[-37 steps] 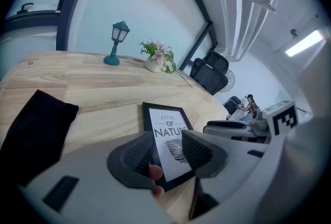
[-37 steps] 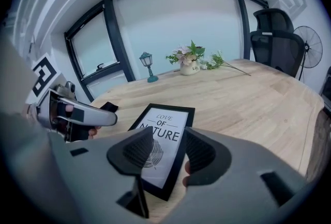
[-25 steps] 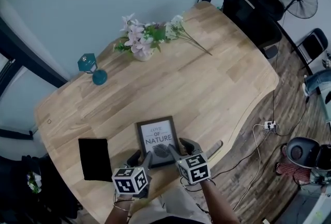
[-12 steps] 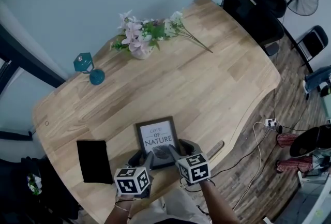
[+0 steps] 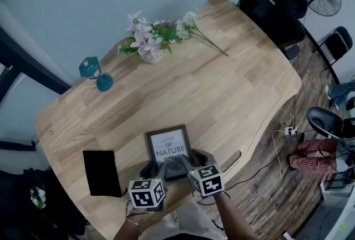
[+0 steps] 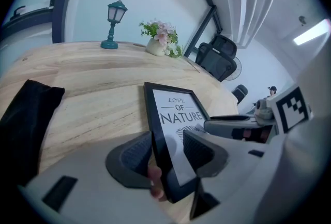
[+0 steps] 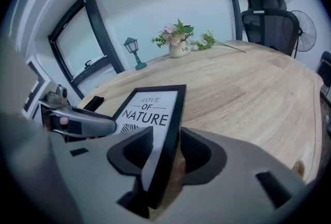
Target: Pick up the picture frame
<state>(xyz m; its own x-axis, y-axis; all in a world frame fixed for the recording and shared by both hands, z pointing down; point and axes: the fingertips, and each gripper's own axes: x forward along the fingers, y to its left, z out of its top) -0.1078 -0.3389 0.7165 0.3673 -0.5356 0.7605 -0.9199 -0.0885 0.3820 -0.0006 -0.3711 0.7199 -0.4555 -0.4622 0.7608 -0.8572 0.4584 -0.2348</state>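
The black picture frame (image 5: 169, 150) with the print "LOVE OF NATURE" lies flat on the wooden table (image 5: 222, 95) near its front edge. My left gripper (image 5: 153, 169) straddles the frame's left rail (image 6: 155, 130) near the bottom corner. Its jaws have just been opening, and they stand apart with the rail between them, not pressed. My right gripper (image 5: 193, 160) straddles the right rail (image 7: 173, 119) the same way. A thin slit shows beside its right pad (image 7: 196, 153), so it does not clamp either. The frame's near end is hidden behind both grippers in the head view.
A black flat case (image 5: 101, 172) lies left of the frame. At the far side stand a teal lantern ornament (image 5: 94, 71) and a vase of flowers (image 5: 150, 45). Black office chairs (image 5: 272, 6) stand beyond the table's right end, with cables on the floor there.
The left gripper's marker cube has shifted slightly to the right. The frame and the right gripper have kept their places.
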